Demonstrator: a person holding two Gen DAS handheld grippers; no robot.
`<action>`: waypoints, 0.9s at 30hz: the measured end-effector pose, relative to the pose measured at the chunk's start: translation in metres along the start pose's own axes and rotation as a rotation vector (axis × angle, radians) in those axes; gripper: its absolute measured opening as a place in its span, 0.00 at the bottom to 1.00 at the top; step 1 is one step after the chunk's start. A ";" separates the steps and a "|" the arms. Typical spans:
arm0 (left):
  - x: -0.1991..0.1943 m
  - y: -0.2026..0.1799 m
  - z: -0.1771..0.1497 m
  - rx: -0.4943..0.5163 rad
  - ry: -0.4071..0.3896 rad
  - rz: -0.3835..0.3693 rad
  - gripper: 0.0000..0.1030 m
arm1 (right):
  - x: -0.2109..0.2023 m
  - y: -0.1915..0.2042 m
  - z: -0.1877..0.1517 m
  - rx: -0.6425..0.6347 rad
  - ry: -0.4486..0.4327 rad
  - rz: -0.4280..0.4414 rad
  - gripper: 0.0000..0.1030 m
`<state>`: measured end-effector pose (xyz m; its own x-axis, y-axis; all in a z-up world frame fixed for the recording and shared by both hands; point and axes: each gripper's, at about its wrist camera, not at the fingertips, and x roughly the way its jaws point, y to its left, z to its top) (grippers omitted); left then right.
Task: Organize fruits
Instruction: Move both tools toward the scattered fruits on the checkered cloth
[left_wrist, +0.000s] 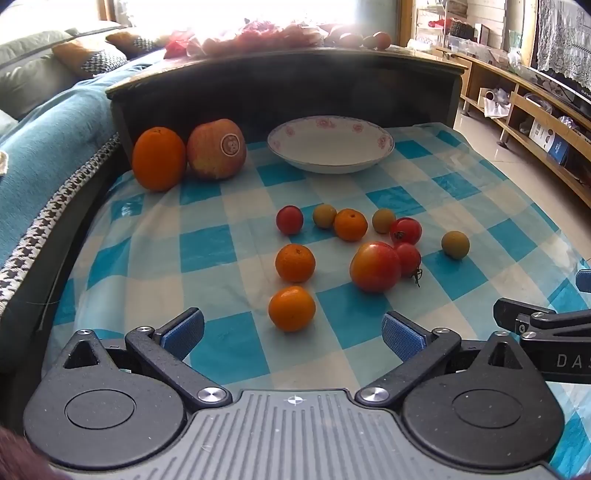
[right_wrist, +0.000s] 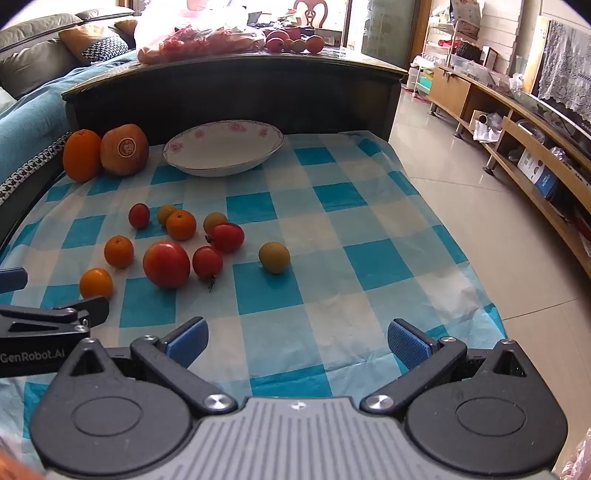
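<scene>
At the far left a large orange (left_wrist: 159, 158) touches a stickered apple (left_wrist: 217, 148), beside the empty floral bowl (left_wrist: 330, 142). Mandarins, tomatoes and small brownish fruits lie scattered on the checked tablecloth (left_wrist: 207, 251), so sorting looks unstarted. The left gripper (left_wrist: 291, 334) and right gripper (right_wrist: 297, 341) hover with jaws apart, holding nothing.

The left gripper (right_wrist: 55, 317) body reads "GenRobot.AI"; the right gripper (left_wrist: 546, 325) shows "DAS", cut off.

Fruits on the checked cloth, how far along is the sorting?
Nothing looks done: the plate is empty. Nothing is in hand; the left gripper and right gripper are both open. The scattered small fruits, big orange and apple remain.
</scene>
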<state>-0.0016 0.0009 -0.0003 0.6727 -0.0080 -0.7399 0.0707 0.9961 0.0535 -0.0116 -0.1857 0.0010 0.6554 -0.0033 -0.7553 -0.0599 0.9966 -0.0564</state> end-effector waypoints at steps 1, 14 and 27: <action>0.003 0.000 -0.001 -0.001 0.002 -0.002 1.00 | 0.000 0.000 0.000 0.002 0.001 0.003 1.00; 0.006 -0.005 -0.003 0.015 0.020 -0.008 1.00 | 0.004 -0.003 -0.002 0.013 0.014 0.003 1.00; 0.006 -0.005 -0.001 0.011 0.026 -0.008 1.00 | 0.005 -0.003 -0.001 0.015 0.020 0.002 1.00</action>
<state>0.0012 -0.0036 -0.0056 0.6529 -0.0138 -0.7573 0.0843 0.9949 0.0545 -0.0091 -0.1890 -0.0035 0.6404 -0.0024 -0.7680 -0.0503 0.9977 -0.0450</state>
